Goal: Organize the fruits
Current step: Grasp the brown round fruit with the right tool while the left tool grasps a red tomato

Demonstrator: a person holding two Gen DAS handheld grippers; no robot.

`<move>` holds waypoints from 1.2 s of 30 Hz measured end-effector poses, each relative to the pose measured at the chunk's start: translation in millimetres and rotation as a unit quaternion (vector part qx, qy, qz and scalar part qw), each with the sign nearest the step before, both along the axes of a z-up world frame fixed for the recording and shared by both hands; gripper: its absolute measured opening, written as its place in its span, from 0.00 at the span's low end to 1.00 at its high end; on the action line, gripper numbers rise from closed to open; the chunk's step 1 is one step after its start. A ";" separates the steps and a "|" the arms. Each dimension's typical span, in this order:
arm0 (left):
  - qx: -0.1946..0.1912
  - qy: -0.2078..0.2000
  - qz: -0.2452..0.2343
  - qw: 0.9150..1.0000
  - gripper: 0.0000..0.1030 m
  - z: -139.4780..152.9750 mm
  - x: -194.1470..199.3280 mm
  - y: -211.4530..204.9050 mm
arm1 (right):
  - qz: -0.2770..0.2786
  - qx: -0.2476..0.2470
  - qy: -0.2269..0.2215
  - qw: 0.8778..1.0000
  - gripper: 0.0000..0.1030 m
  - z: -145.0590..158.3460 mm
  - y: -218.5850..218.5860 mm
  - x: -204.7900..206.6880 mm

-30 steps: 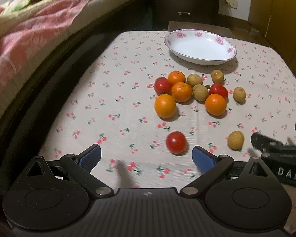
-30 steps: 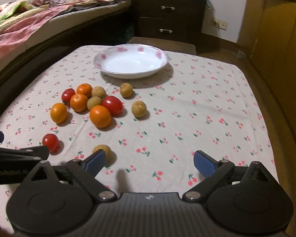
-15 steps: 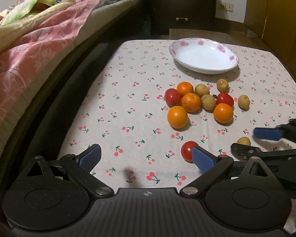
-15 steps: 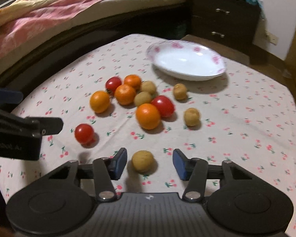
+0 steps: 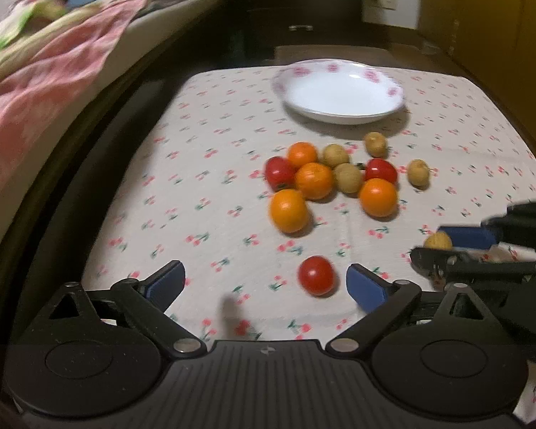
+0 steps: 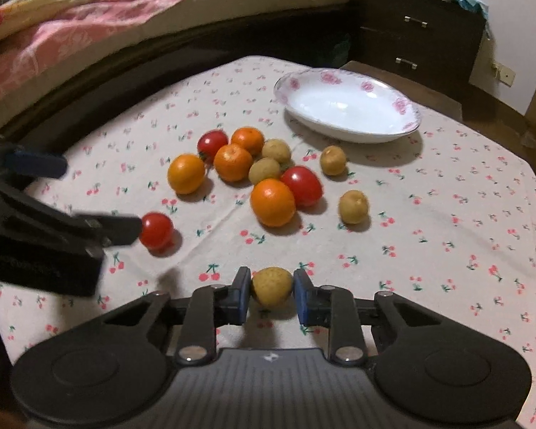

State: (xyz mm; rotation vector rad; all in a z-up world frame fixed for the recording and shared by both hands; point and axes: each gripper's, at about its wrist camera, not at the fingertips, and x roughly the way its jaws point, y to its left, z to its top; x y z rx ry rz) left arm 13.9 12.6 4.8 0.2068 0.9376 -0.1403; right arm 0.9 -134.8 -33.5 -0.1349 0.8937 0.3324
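Oranges, red tomatoes and small tan fruits lie in a cluster on the cherry-print cloth, before an empty white flowered bowl, which also shows in the right wrist view. My right gripper has its blue pads on both sides of a tan fruit near the front edge; that fruit also shows in the left wrist view. My left gripper is open, with a lone red tomatoes piece, one tomato, between its fingers near the right pad. That tomato also shows in the right wrist view.
A bed with pink bedding runs along the left of the table. A dark drawer cabinet stands behind the bowl. A yellow cabinet is at the right. The table edges fall off at left and front.
My right gripper has closed in around the tan fruit. My left gripper has shifted so that the lone tomato now lies between its fingers.
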 end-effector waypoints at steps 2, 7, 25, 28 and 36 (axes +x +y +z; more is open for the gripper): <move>-0.001 0.001 -0.015 1.000 0.92 -2.4 4.8 -5.6 | -0.005 -0.002 -0.008 1.000 0.37 6.4 -4.2 0.0; -0.024 0.002 -0.022 0.999 0.79 -10.1 16.7 -7.0 | -0.027 -0.002 -0.007 1.000 0.37 12.8 -19.9 1.2; -0.044 0.027 -0.028 0.998 0.35 -26.4 18.4 -12.5 | -0.051 0.033 -0.013 0.998 0.37 25.3 -39.5 0.2; -0.049 0.030 -0.029 0.998 0.33 -25.6 19.8 -12.6 | -0.049 0.034 -0.014 0.998 0.37 26.2 -38.5 -0.5; -0.058 0.004 -0.031 0.998 0.33 -12.1 14.4 -13.9 | -0.057 0.038 -0.021 0.997 0.37 31.3 -41.9 -0.5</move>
